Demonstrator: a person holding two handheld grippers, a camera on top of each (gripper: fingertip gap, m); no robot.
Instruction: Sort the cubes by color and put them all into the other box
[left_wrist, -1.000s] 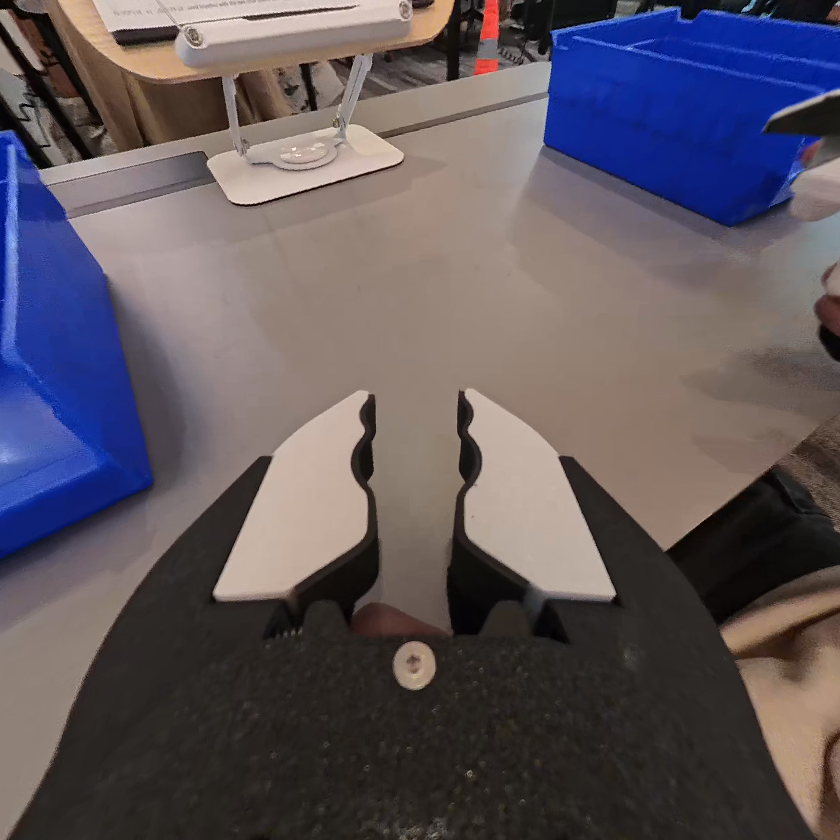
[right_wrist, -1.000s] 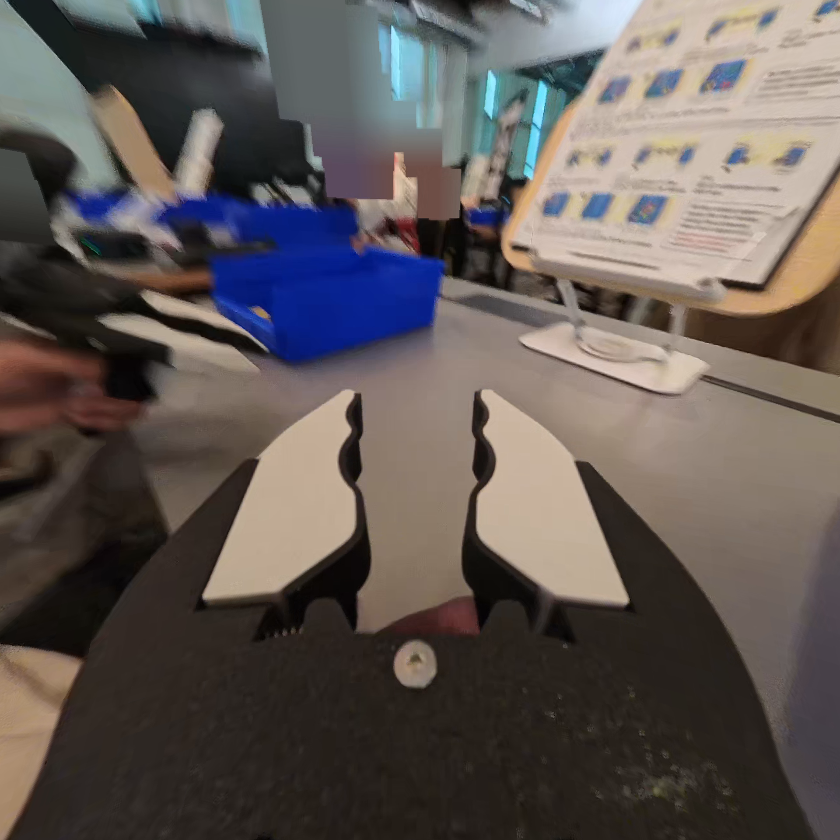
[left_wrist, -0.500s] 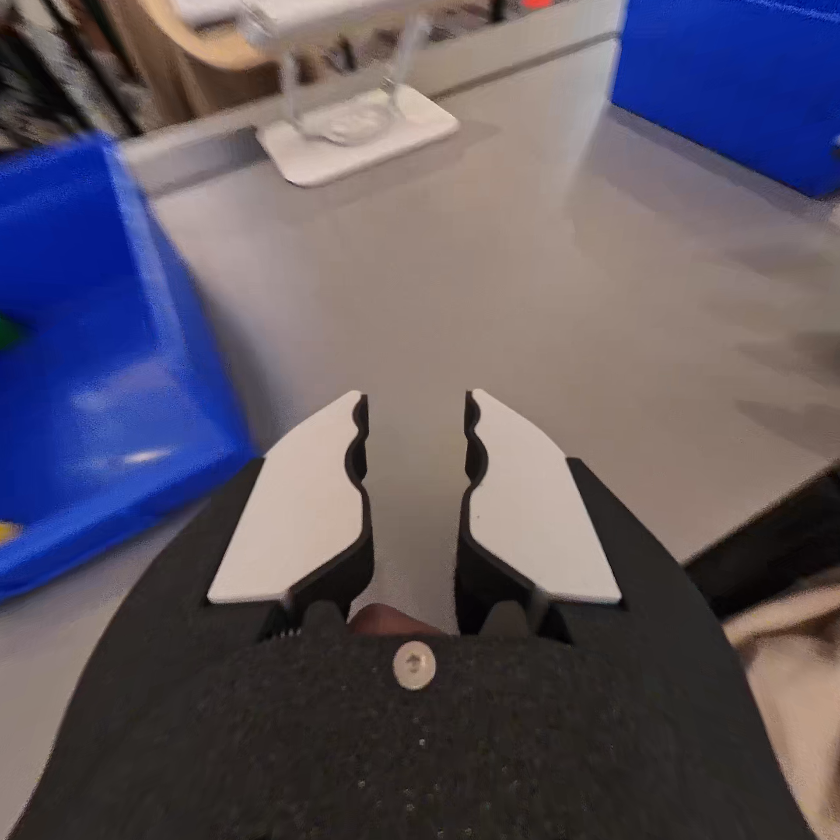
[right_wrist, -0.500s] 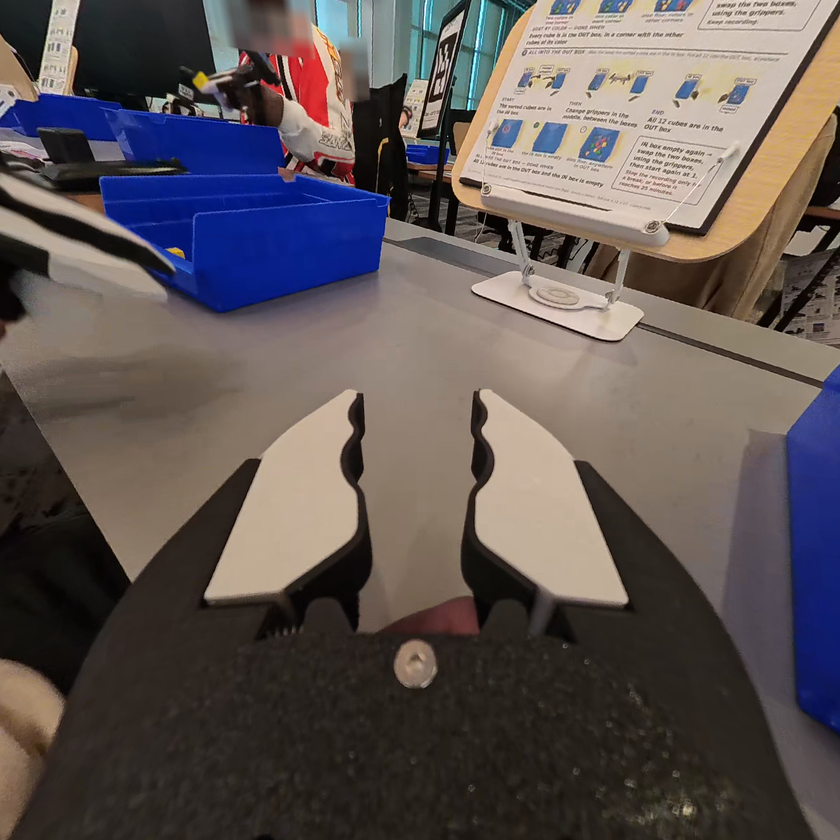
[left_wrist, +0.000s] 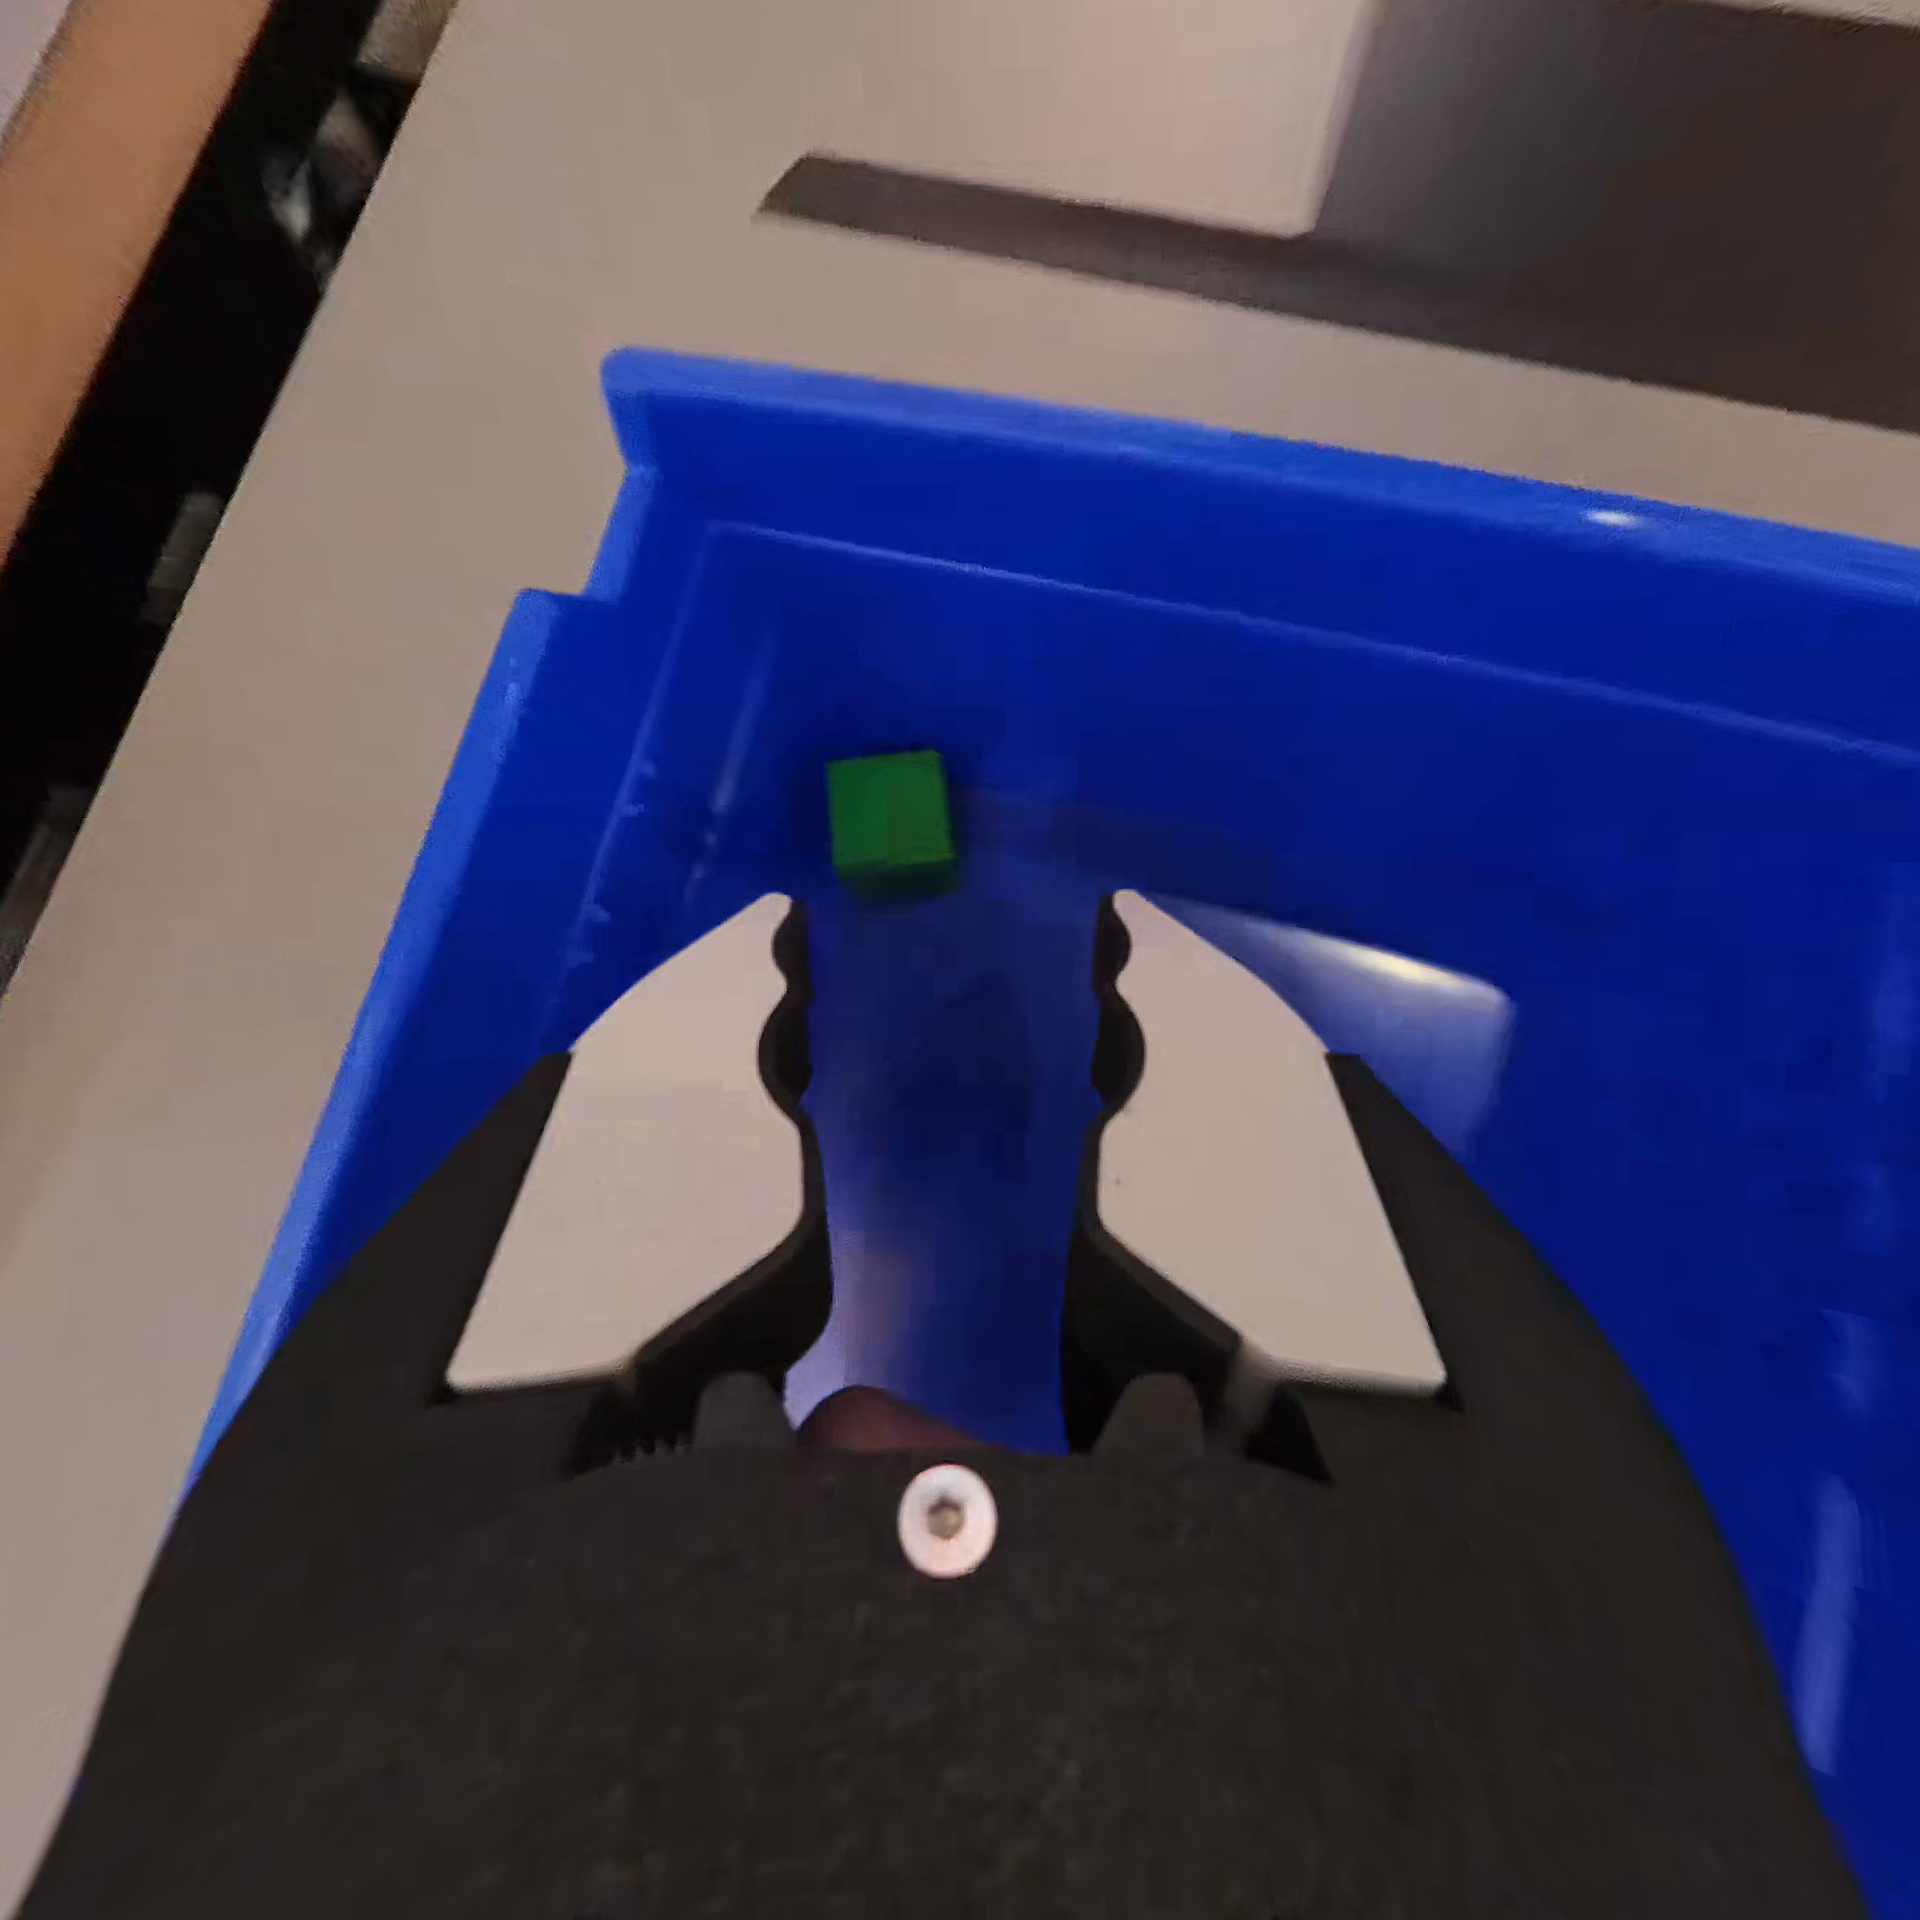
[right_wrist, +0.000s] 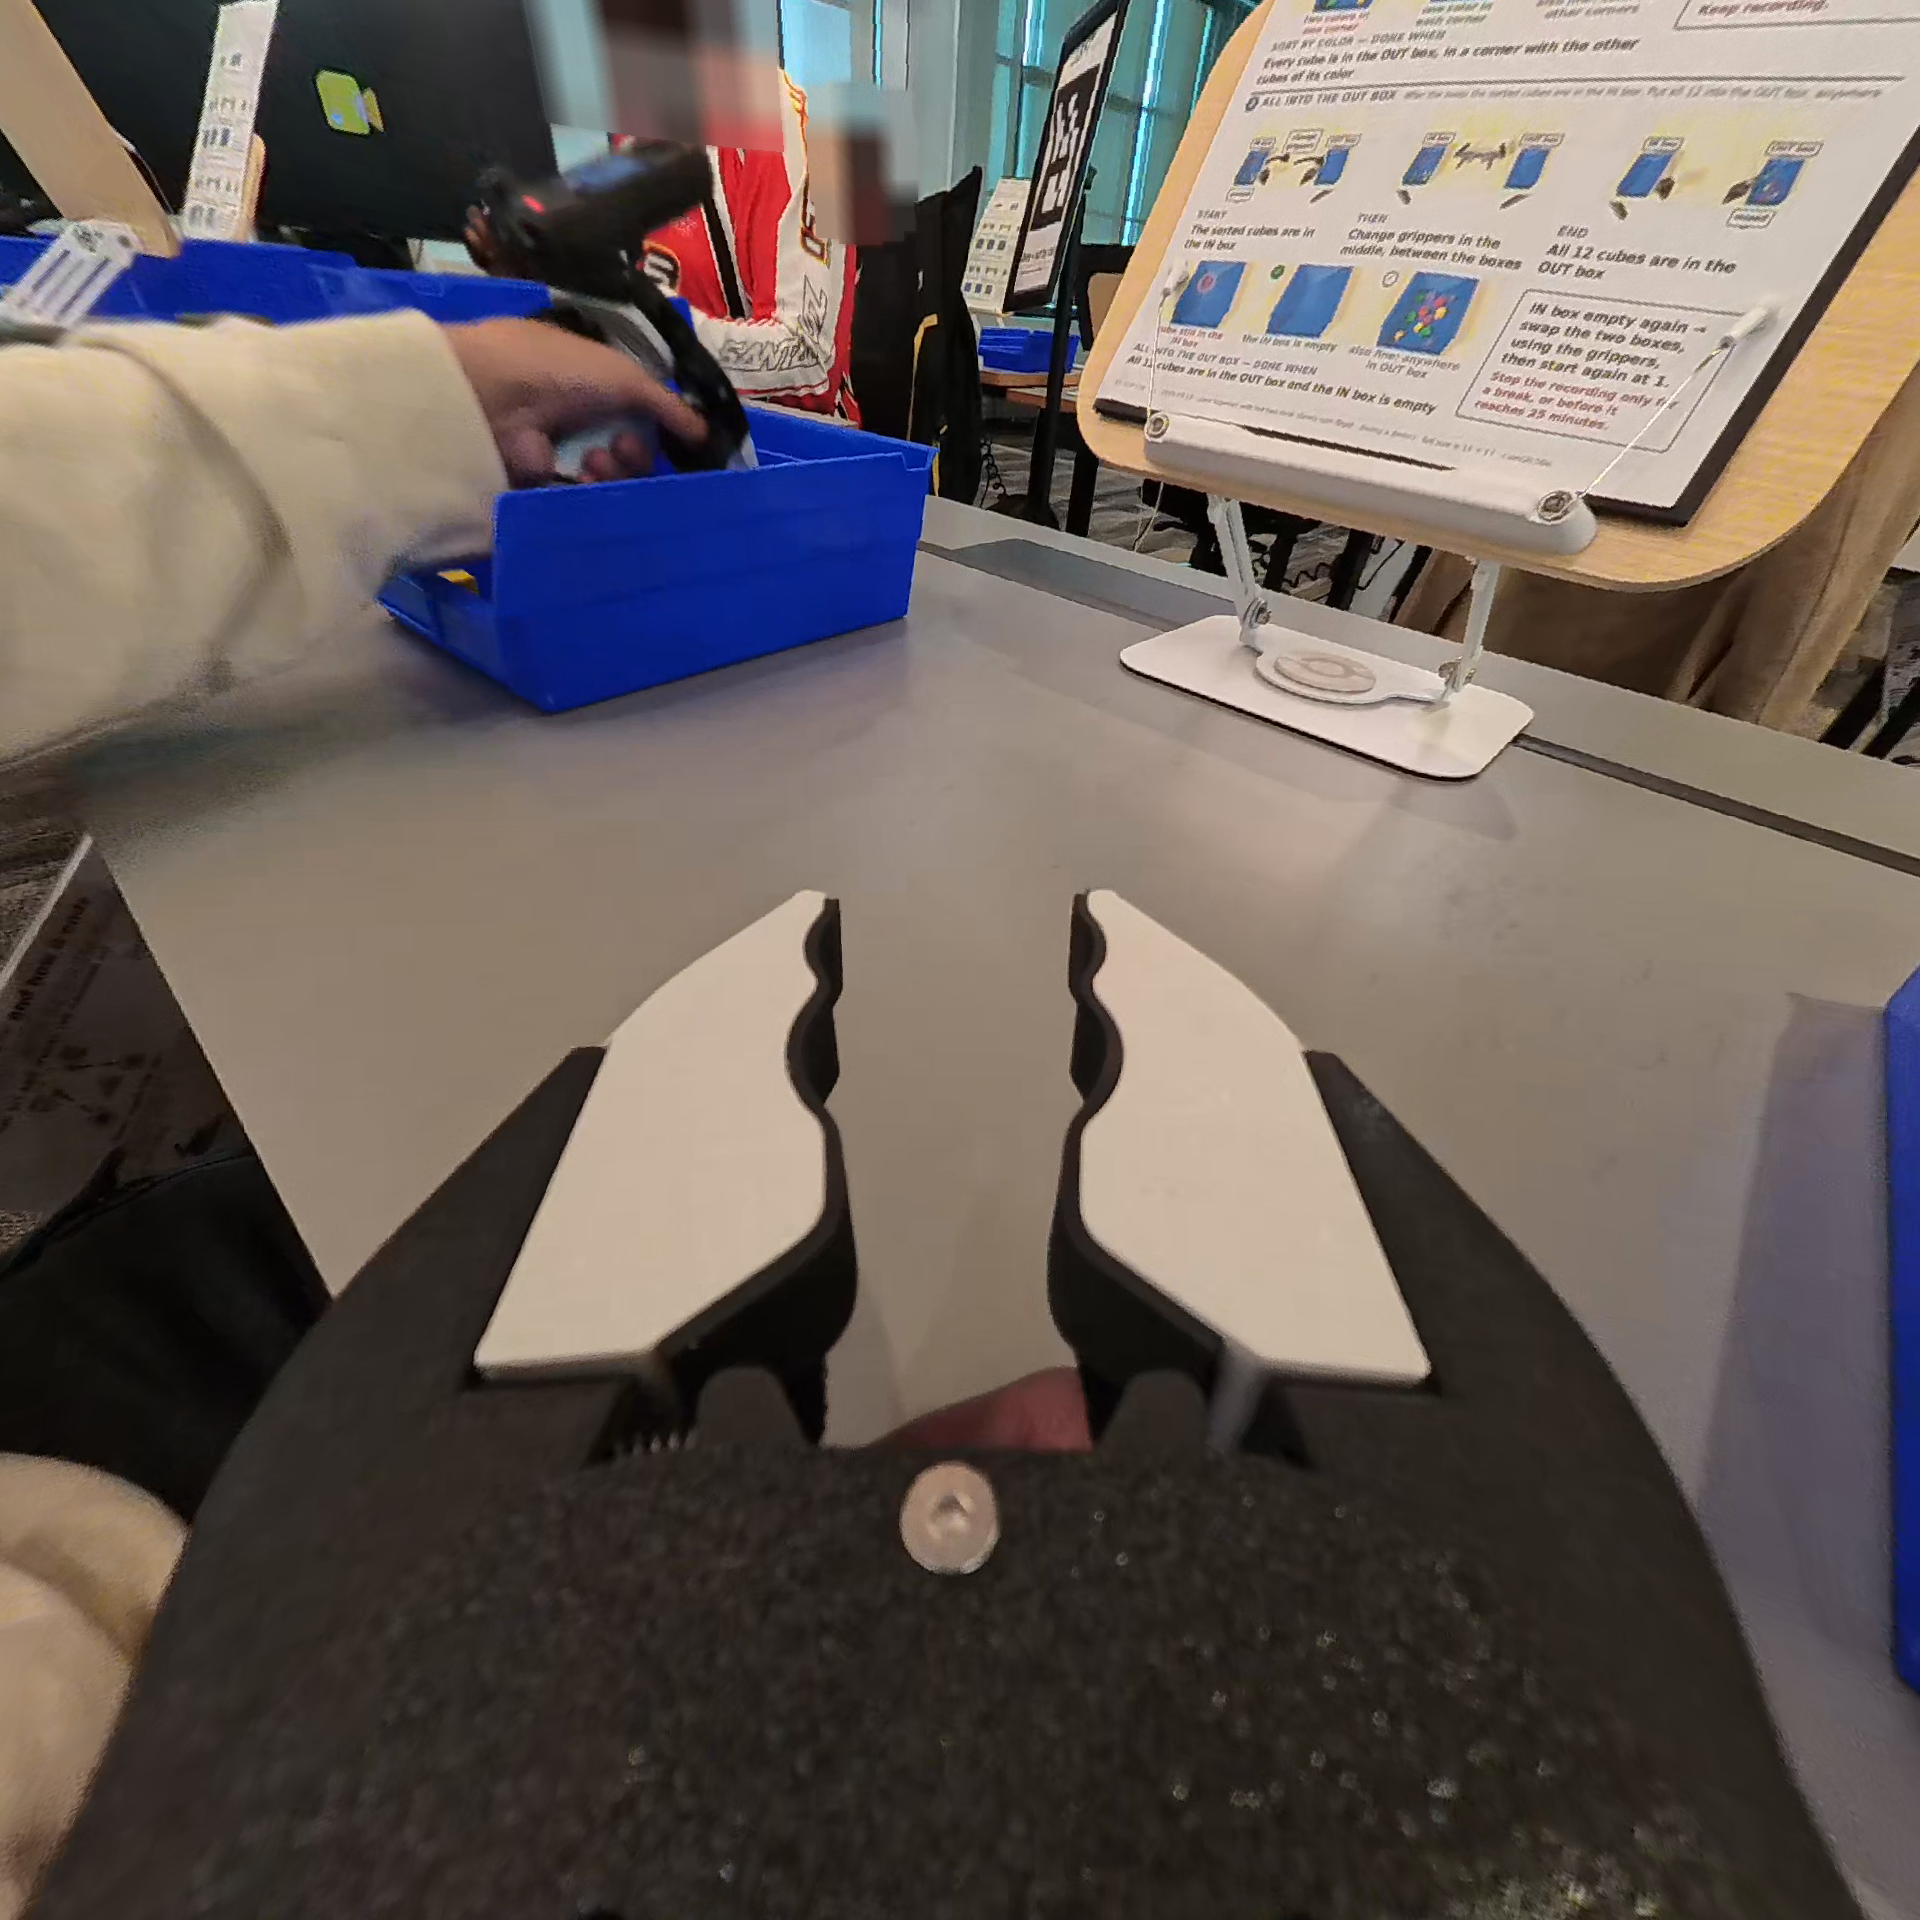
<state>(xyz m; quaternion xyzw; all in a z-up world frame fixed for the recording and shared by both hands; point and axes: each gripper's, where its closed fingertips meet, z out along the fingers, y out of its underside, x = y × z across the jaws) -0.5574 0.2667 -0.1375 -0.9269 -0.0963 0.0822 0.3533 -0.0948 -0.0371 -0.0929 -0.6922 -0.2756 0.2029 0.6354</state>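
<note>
A: One green cube (left_wrist: 891, 821) on the floor of the blue box (left_wrist: 1247, 499), near its corner, just ahead of the left gripper (left_wrist: 945, 904)

B: Jaws parted, empty. Right gripper (right_wrist: 951, 909) likewise gaping, over bare grey table (right_wrist: 935, 790)

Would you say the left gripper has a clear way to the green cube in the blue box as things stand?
Probably yes. The left gripper is open over the blue box, and the green cube lies just ahead of its fingertips, a little left, near the corner. Nothing lies between; the close walls may crowd one finger.
</note>
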